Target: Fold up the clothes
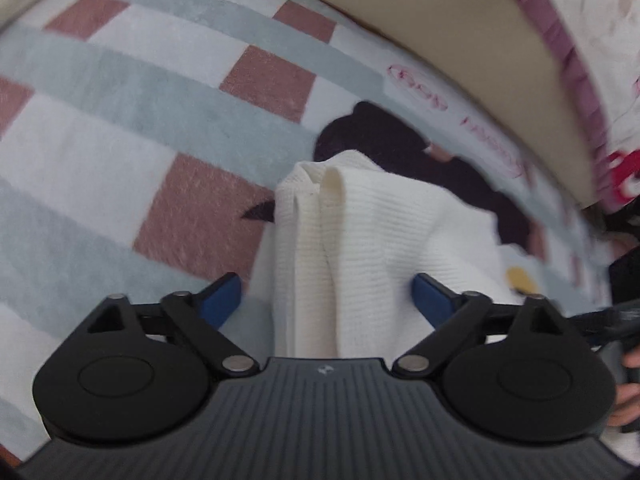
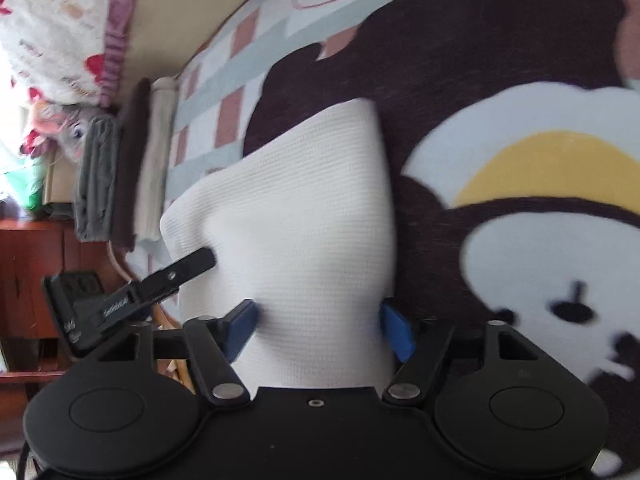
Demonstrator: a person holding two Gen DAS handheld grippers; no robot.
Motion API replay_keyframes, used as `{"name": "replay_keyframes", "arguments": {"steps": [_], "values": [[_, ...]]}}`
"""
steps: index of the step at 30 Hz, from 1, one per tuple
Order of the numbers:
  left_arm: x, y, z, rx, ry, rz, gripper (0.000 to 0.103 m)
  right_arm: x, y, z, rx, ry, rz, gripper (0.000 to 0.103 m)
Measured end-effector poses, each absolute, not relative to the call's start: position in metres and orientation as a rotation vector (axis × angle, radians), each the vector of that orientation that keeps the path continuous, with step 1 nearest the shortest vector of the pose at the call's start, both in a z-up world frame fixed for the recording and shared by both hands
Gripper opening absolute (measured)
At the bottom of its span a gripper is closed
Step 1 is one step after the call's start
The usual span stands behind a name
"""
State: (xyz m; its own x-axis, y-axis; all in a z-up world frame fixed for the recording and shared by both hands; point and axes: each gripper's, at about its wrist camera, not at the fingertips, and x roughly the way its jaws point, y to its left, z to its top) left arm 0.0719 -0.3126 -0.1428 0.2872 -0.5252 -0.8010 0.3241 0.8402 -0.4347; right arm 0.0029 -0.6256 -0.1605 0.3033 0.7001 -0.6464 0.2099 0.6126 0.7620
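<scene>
A white ribbed knit garment (image 1: 360,232) lies folded on a checked cartoon blanket (image 1: 120,128). In the left wrist view my left gripper (image 1: 328,300) is open wide around the garment's folded edge. Its left blue pad (image 1: 224,298) stands clear of the cloth; its right pad (image 1: 430,300) is at the cloth's side. In the right wrist view the same garment (image 2: 304,220) fills the gap between the blue pads of my right gripper (image 2: 318,330), whose jaws stand wide. A black finger of the left gripper (image 2: 188,270) rests on the garment's left edge.
Folded grey, dark brown and cream clothes (image 2: 132,168) are stacked at the blanket's far left edge. A frilled pink and white quilt (image 1: 580,40) lies beyond a beige surface (image 1: 440,40). Wooden furniture (image 2: 28,280) stands at the left. A hand (image 1: 628,384) shows at the right edge.
</scene>
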Motion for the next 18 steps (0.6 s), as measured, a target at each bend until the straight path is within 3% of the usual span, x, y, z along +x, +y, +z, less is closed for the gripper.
{"name": "replay_keyframes", "arguments": {"steps": [2, 4, 5, 6, 7, 8, 11, 15, 16, 17, 18], "values": [[0.071, -0.324, -0.145, -0.158, 1.104, -0.582, 0.098, 0.008, -0.621, -0.16, 0.877, 1.227, 0.419, 0.087], [0.068, -0.33, -0.143, -0.158, 1.05, -0.6, 0.06, 0.015, -0.619, -0.16, 0.877, 1.187, 0.434, 0.084], [0.064, -0.334, -0.137, -0.123, 1.041, -0.578, 0.052, 0.017, -0.617, -0.158, 0.851, 1.164, 0.442, 0.066], [0.06, -0.338, -0.131, -0.088, 1.031, -0.556, 0.037, 0.019, -0.614, -0.155, 0.802, 1.138, 0.449, 0.053], [0.056, -0.342, -0.126, -0.053, 1.021, -0.534, 0.027, 0.02, -0.611, -0.151, 0.765, 1.111, 0.463, 0.046], [0.051, -0.347, -0.119, -0.011, 1.006, -0.516, 0.025, 0.02, -0.608, -0.145, 0.737, 1.079, 0.479, 0.039], [0.033, -0.359, -0.094, 0.123, 0.889, -0.543, 0.022, 0.015, -0.603, -0.124, 0.658, 0.964, 0.523, 0.035], [0.05, -0.345, -0.055, 0.039, 0.739, -0.522, 0.022, 0.013, -0.609, -0.089, 0.585, 0.706, 0.55, 0.034], [0.058, -0.341, -0.045, 0.015, 0.699, -0.52, 0.024, 0.018, -0.612, -0.084, 0.58, 0.651, 0.537, 0.035], [0.067, -0.338, -0.037, -0.004, 0.668, -0.514, 0.026, 0.024, -0.615, -0.08, 0.583, 0.605, 0.515, 0.044], [0.081, -0.34, -0.036, -0.001, 0.679, -0.485, 0.039, 0.032, -0.618, -0.08, 0.59, 0.595, 0.479, 0.05]]}}
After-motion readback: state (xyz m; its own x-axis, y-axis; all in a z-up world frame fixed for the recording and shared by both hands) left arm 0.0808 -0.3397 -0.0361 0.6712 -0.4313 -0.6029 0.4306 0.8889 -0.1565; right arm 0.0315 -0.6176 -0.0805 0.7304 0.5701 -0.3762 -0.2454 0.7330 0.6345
